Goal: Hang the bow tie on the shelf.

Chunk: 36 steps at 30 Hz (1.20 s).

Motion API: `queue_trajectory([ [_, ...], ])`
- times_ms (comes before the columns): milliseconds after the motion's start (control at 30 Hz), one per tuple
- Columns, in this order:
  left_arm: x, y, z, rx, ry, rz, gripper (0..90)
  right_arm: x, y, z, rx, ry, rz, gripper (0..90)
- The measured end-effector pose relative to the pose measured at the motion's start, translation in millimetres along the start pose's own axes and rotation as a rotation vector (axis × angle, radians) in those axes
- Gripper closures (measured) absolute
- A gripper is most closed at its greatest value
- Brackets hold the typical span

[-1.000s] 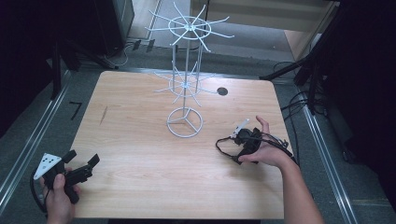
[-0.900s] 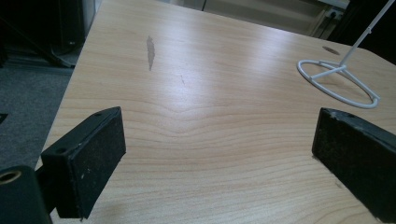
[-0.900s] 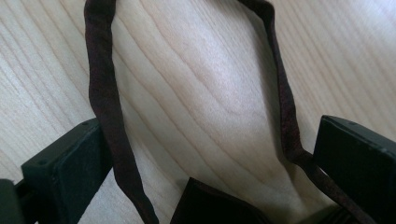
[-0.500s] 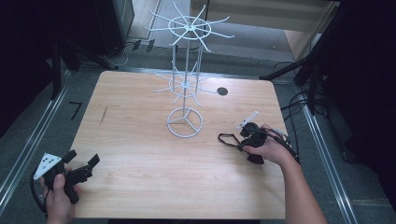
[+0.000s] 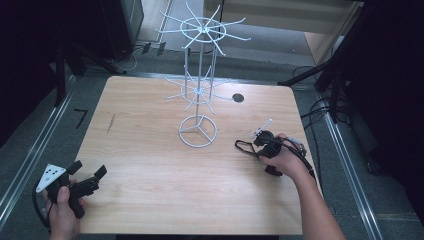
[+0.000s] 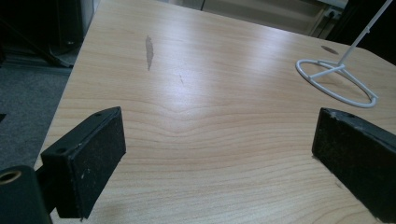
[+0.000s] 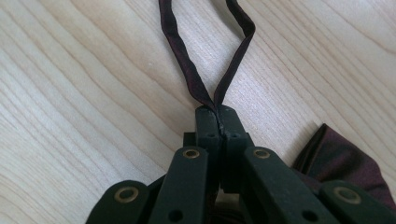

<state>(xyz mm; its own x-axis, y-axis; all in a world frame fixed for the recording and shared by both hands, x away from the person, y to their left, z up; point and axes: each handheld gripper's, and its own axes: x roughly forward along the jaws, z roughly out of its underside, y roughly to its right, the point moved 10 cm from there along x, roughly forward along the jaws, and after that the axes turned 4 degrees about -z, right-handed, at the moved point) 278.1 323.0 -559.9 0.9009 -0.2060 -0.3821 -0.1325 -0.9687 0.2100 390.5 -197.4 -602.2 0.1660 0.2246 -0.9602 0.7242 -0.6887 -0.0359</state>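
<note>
My right gripper (image 7: 217,114) is shut on a thin dark maroon strap (image 7: 180,60), pinching both sides of its loop together just above the wood. A wider fold of the same maroon fabric (image 7: 341,161) lies beside the jaws on the right. In the high view the right gripper (image 5: 260,142) sits at the table's right side, with the strap loop (image 5: 242,146) trailing left of it. My left gripper (image 5: 89,171) is held at the near left corner. Its jaws (image 6: 219,154) stand wide open over bare wood, holding nothing.
A white wire display rack (image 5: 198,85) with spoke arms stands on a ring base (image 6: 334,84) at the middle of the wooden table (image 5: 145,150). A round cable hole (image 5: 238,98) lies behind it to the right. Cables run on the floor at the right.
The right hand has shifted slightly to the right with the strap held in its gripper. The left gripper has stayed where it was.
</note>
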Motion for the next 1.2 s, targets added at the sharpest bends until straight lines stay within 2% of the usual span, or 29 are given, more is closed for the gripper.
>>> queue_trajectory([
  [167,0.0,0.1,0.1,0.000,-0.001,0.001,3.3,0.0,1.8,0.4,0.076,0.032,-0.026,90.0],
  [333,0.2,0.3,0.2,0.001,-0.003,0.002,3.3,0.2,2.2,0.3,0.100,0.084,-0.024,90.0],
  [433,0.2,0.3,0.2,0.001,-0.002,0.002,3.3,0.3,0.5,-0.2,0.098,0.111,-0.017,90.0],
  [467,0.3,0.3,0.2,0.001,-0.002,0.002,3.3,-0.2,-2.3,-2.2,0.090,0.147,-0.012,90.0],
  [500,0.3,0.3,0.2,0.001,-0.002,0.002,3.3,-1.0,-2.9,-3.2,0.090,0.161,-0.008,90.0],
  [700,0.3,0.4,0.2,0.001,-0.003,0.001,3.3,-18.0,-6.7,-15.0,0.129,0.331,0.002,90.0],
  [767,0.3,0.3,0.2,0.001,-0.003,0.000,3.3,-27.0,-6.6,-17.7,0.164,0.396,-0.004,90.0],
  [1000,0.2,-0.2,0.2,0.002,-0.002,-0.006,3.9,-54.9,-3.7,-24.6,0.234,0.596,-0.019,90.0],
  [1100,0.2,0.0,0.4,0.002,-0.004,-0.007,4.5,-62.9,-5.4,-27.3,0.239,0.655,-0.033,90.0],
  [1200,0.3,-0.1,0.5,0.002,-0.005,-0.007,4.6,-69.3,-8.1,-29.6,0.229,0.694,-0.027,90.0],
])
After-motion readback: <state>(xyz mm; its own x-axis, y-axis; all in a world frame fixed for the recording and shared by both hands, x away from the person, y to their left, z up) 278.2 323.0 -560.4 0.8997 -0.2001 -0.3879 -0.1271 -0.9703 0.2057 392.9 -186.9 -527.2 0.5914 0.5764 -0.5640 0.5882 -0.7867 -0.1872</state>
